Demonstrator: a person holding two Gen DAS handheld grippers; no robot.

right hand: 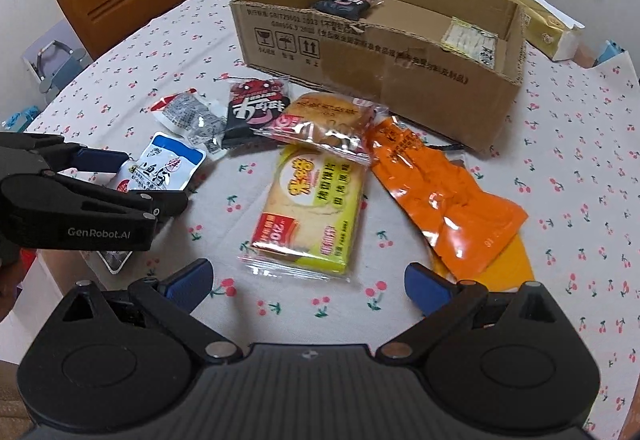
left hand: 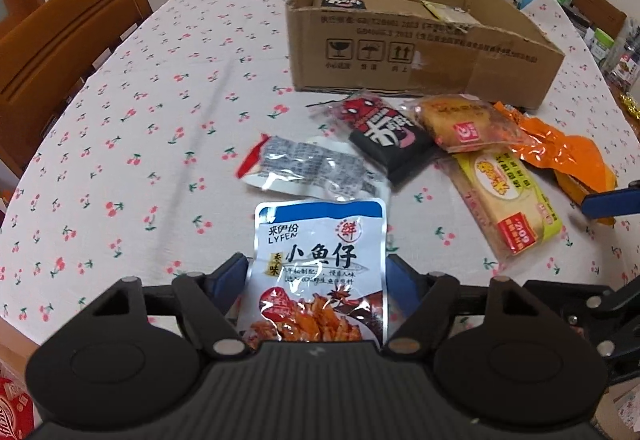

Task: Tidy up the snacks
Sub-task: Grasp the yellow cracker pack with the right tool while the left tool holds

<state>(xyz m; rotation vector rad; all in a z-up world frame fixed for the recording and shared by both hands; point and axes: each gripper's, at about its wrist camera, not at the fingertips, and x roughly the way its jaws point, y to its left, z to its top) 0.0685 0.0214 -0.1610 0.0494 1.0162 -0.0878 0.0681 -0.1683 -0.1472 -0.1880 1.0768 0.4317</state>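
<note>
Pinching the blue-and-white fish snack pouch (left hand: 320, 272) between the left gripper (left hand: 316, 276) fingers (left hand: 228, 280), closed against both side edges of the pouch, with its top edge sticking out ahead of the fingertips and its lower part running back between them. Seen from the right wrist view, holding that same pouch (right hand: 164, 166) in the left gripper (right hand: 132, 176) off to the left of the right fingers, at the near edge of the cherry-print surface (right hand: 560, 176). Spreading the right gripper (right hand: 308, 280) fingers (right hand: 188, 280) wide, gripping nothing and touching nothing, hovering over bare cloth. Lying straight ahead of the right fingers, between their tips and a little beyond: a yellow-green cracker pack (right hand: 316, 208), flat on the surface. Lying just ahead of the right-hand fingertip: an orange foil pack (right hand: 440, 196), close to it, though contact cannot be told. Resting beyond the cracker pack and overlapping its far end: a clear-wrapped bread roll (right hand: 324, 120), with a black-and-red snack pack (right hand: 252, 108) and a silver-and-red pouch (right hand: 188, 116) to its left. Standing farther ahead, past all the loose packs: a shallow cardboard box (right hand: 360, 52), open at the top, with a black-and-red pack (right hand: 344, 2) and a pale wrapped pack (right hand: 468, 40) inside.
</note>
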